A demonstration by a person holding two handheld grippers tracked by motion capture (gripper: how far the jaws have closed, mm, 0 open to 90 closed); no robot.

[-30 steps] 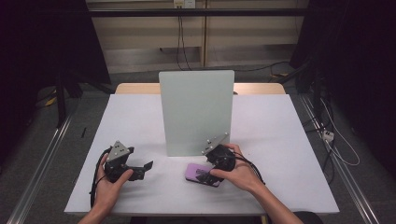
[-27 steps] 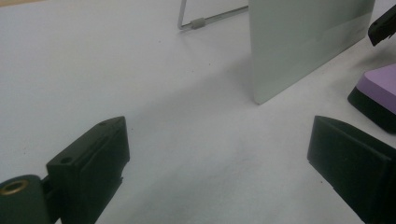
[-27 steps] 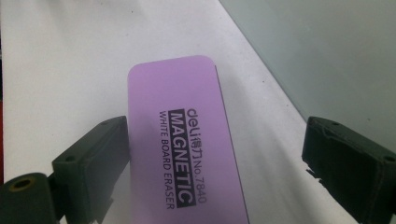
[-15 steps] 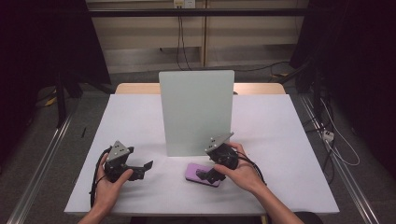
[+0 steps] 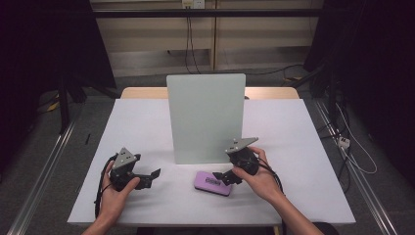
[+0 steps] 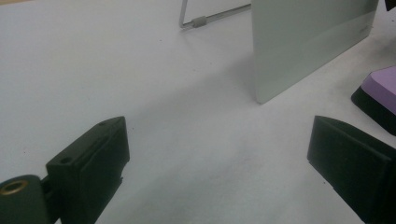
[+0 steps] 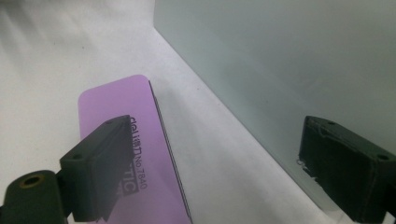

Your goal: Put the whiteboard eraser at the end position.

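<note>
Matte black jaws of the right gripper [image 5: 226,177] stand apart and have just been closing slightly; nothing is clamped between them. They hover over the case [image 5: 213,182], a flat purple slab with rounded corners and a black base, lying on the white table [image 5: 147,122] near the upright pale-green panel [image 5: 205,117]. Left gripper [image 5: 152,175] gapes, empty, left of the case.

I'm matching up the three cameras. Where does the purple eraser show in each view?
High view: purple eraser, low centre, beside right gripper.
Left gripper view: right edge.
Right gripper view: lower left, behind one jaw.
Shared landmark: upright grey board.
</note>
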